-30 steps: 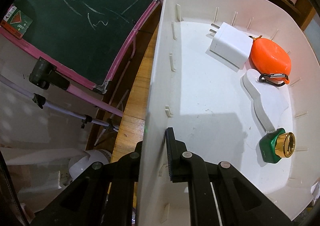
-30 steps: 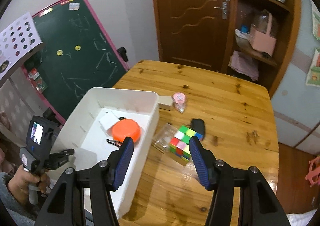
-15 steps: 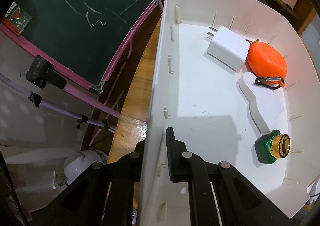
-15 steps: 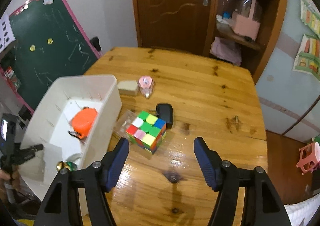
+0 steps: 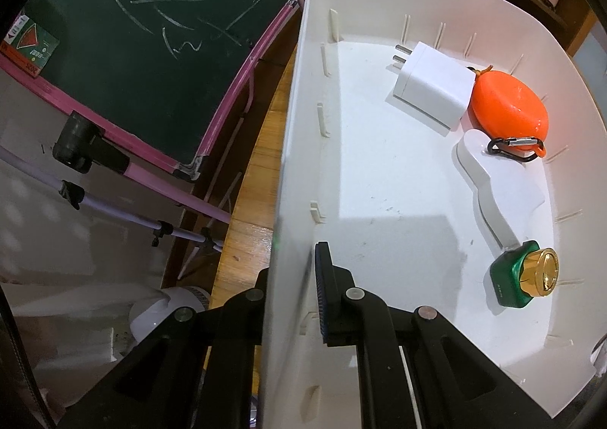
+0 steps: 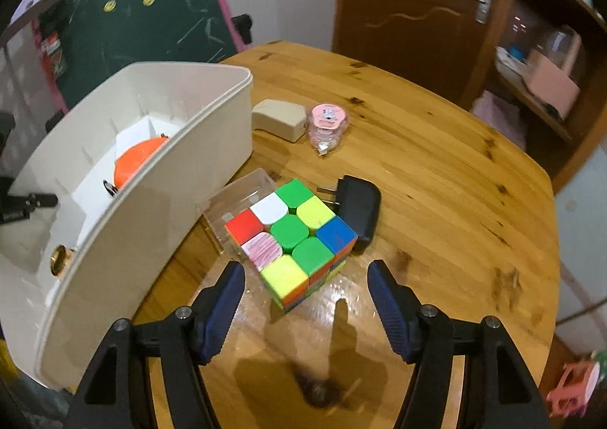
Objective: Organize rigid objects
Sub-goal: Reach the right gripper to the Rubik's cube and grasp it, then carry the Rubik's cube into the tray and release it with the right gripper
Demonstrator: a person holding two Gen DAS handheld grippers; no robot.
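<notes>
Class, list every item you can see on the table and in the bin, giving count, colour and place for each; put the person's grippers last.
bin: 1, white, at the table's edge
charger plug: 1, white, in the bin, touching the orange case
case: 1, orange with carabiner, in the bin
flat white piece: 1, in the bin
green and gold object: 1, in the bin
puzzle cube: 1, multicoloured, on the table
clear box: 1, between bin and cube
black plug adapter: 1, behind the cube
beige block: 1, beside the bin
pink-topped item: 1, beside the beige block
table: 1, wooden
left gripper: shut on the bin wall
right gripper: open, near the cube
</notes>
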